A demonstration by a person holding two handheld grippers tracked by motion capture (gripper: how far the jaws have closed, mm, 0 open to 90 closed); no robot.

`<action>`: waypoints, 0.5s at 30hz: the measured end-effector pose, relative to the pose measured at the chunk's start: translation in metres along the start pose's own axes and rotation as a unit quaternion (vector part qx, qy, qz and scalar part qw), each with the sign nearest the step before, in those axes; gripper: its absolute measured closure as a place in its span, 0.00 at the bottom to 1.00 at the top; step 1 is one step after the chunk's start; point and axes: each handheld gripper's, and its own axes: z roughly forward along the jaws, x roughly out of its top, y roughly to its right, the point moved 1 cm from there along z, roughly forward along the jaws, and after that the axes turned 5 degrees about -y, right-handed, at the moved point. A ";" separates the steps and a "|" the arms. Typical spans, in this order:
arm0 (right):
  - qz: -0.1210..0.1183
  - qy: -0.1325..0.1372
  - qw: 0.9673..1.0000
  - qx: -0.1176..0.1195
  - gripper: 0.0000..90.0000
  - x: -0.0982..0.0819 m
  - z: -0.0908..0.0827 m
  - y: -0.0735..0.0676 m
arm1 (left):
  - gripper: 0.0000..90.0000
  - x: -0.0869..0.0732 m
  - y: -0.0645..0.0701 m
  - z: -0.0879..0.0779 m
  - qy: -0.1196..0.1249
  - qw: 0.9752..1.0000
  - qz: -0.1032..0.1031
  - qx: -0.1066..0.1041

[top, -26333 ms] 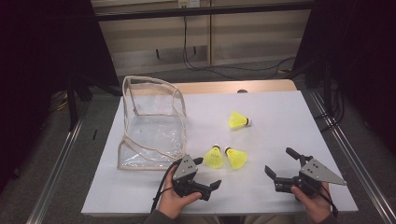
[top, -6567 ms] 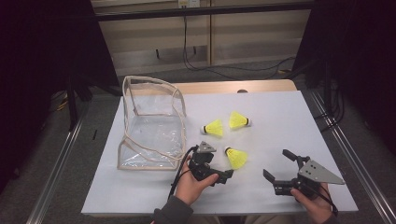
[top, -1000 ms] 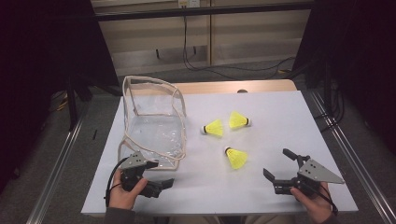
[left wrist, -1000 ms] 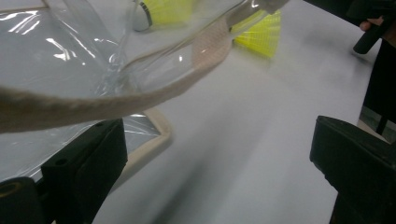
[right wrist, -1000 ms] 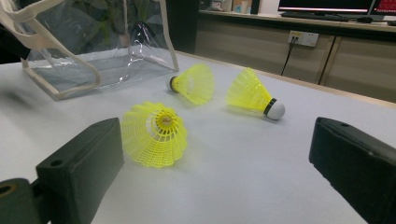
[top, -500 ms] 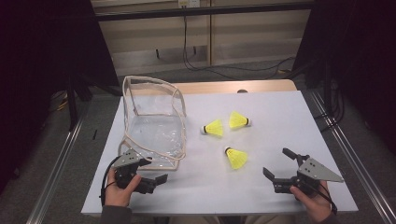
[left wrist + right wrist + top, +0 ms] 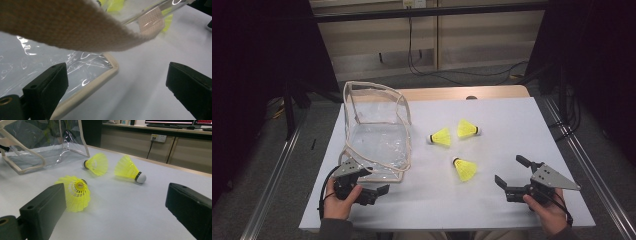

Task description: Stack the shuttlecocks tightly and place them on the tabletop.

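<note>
Smooth pale grey tabletop (image 7: 512, 125) with a bare wooden strip along its far edge carries everything, and dark floor and black cables lie beyond it. Taking the clear, glossy plastic pouch with cream woven edging (image 7: 377, 132) as the landmark, it stands open-mouthed at the table's left half, its soft walls creased and catching reflections.

At the pouch's near corner sits the left gripper (image 7: 373, 192), black with a grey 3-cornered plate, held in a hand (image 7: 338, 200). Its 2 blocky black jaws are spread wide with nothing between them. In the left gripper view, a broad cream webbing strap (image 7: 75, 27) of coarse weave arches across the top, just above the jaws and partly screening the scene behind, while the pouch's rounded cream rim (image 7: 100, 77) lies on the table between them.

Right of the pouch lie 3 yellow plastic shuttlecocks with meshed, ribbed skirts: 2 (image 7: 441, 136) (image 7: 467, 129) side by side near its right wall, and a third (image 7: 464, 168) closer to the person. All rest on their sides.

Well right of the pouch, the right gripper (image 7: 512, 176) is also spread wide and empty; in its own view the nearest shuttlecock (image 7: 75, 192) lies just beside its left jaw.
</note>
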 end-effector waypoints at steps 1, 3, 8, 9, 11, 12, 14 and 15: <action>0.001 -0.001 1.000 0.000 0.03 0.000 0.001 0.001 | 0.05 0.000 0.000 0.000 -0.001 1.000 0.001 0.001; -0.001 -0.006 1.000 -0.001 0.03 0.001 0.002 0.003 | 0.05 0.000 -0.001 0.000 -0.001 1.000 0.001 0.003; 0.002 -0.012 1.000 -0.001 0.03 0.003 0.004 0.005 | 0.05 -0.001 -0.003 0.000 0.003 1.000 -0.005 0.005; 0.002 -0.012 1.000 -0.001 0.03 0.003 0.004 0.005 | 0.05 -0.001 -0.003 0.000 0.005 1.000 -0.007 0.008; 0.002 -0.017 1.000 -0.002 0.03 0.004 0.006 0.007 | 0.05 -0.001 -0.004 0.000 0.003 1.000 -0.006 0.009; 0.002 -0.017 1.000 -0.002 0.03 0.004 0.006 0.007 | 0.05 -0.001 -0.004 0.000 0.003 1.000 -0.006 0.009; 0.004 -0.020 1.000 -0.001 0.03 0.005 0.008 0.009 | 0.05 -0.001 -0.005 0.001 0.002 1.000 -0.007 0.009; 0.002 -0.021 1.000 -0.002 0.03 0.006 0.009 0.009 | 0.05 -0.001 -0.005 0.001 0.002 1.000 -0.008 0.011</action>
